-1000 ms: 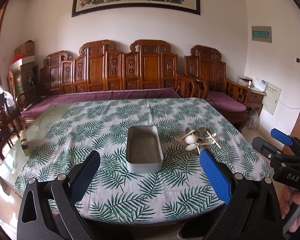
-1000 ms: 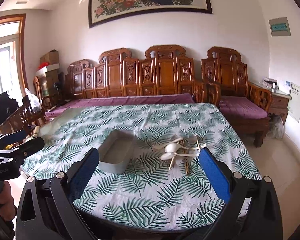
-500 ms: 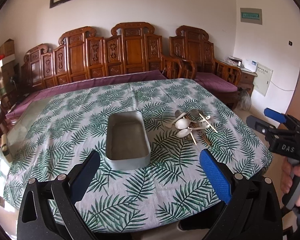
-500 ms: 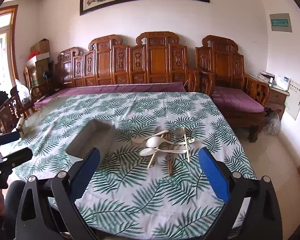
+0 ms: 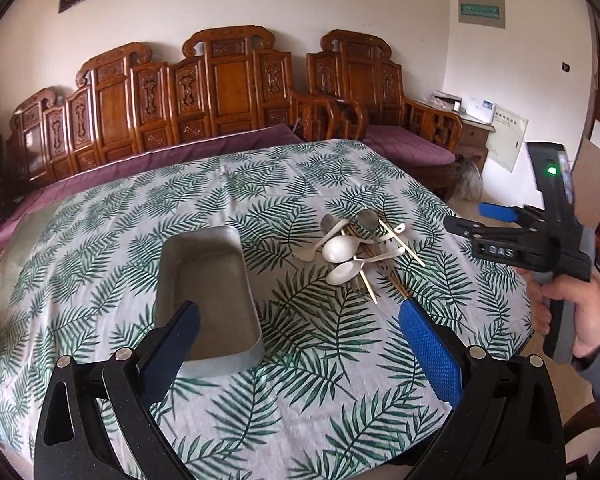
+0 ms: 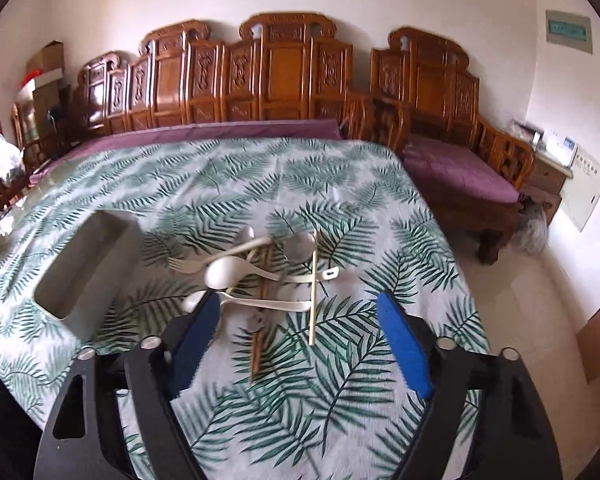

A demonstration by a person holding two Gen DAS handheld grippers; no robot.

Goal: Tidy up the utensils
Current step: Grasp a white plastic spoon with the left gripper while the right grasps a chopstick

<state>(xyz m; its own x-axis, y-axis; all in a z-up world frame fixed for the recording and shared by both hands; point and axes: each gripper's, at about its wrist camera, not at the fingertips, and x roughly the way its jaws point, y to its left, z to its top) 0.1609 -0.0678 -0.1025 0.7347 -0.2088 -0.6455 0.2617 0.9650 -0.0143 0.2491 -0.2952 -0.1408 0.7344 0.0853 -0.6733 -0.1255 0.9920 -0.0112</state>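
Left gripper (image 5: 298, 330) jaws released wide, nothing between them, hovering over the near end of the grey tray (image 5: 208, 292) on the leaf-print tabletop (image 5: 100, 248). Utensil pile (image 5: 358, 250) (white spoons, fork, chopsticks) sits just beside the tray at its 3 o'clock. Right gripper (image 6: 300, 334) jaws also spread, empty, over the pile's near edge; one pale chopstick (image 6: 313, 286) runs 12-to-6 between them. Tray holds nothing visible.

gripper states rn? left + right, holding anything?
Left claw: open, empty, above the metal tray.
Right claw: open, empty, over the utensil pile.
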